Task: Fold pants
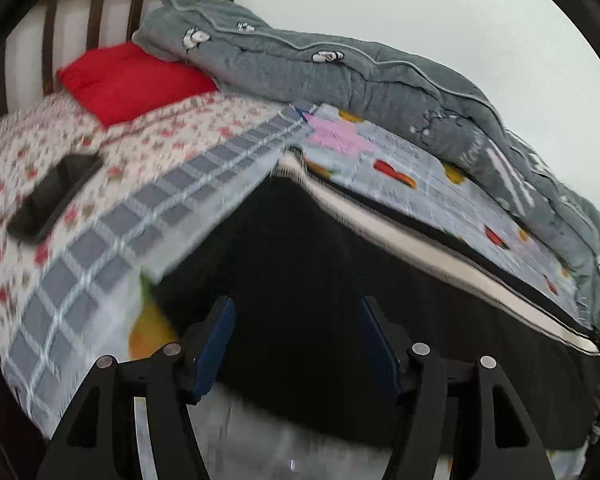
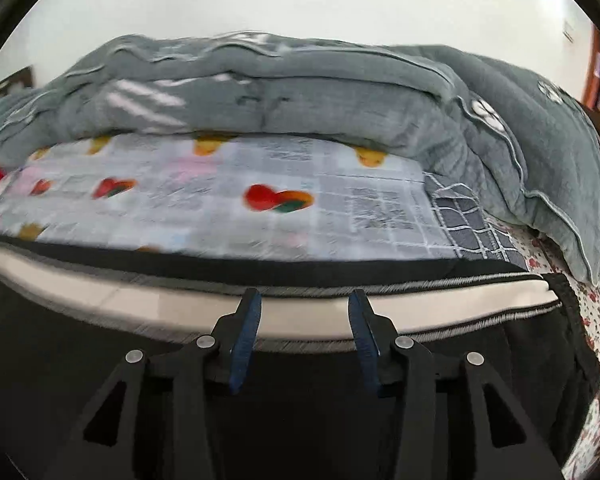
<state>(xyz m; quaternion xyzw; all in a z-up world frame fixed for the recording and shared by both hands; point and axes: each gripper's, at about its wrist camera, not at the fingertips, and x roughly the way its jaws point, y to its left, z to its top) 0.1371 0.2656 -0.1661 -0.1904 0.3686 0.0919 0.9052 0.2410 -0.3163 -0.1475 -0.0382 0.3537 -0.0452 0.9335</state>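
Pants [image 1: 300, 248]: black, with a pale side stripe [image 2: 320, 314], laid flat on the bed [image 1: 52, 148] over a fruit-printed cloth [image 2: 220, 196], near the grey quilt [image 2: 284, 92] bunched along the far side. In the left wrist view the garment fills the near middle, its striped edge running away to the right; in the right wrist view the same stripe crosses just beyond the fingertips. Left gripper [image 1: 298, 344]: jaws parted about halfway, nothing between the pads, black cloth visible behind the gap. Right gripper [image 2: 304, 336]: jaws parted somewhat less, likewise empty. Step in hand, as judged: a fold has been laid and both grippers are free of the cloth. The next move calls for fresh holds on one end of the doubled garment. No containers appear; a dark phone [image 1: 56, 196] and a red pillow [image 1: 136, 80] lie on the bed at far left.
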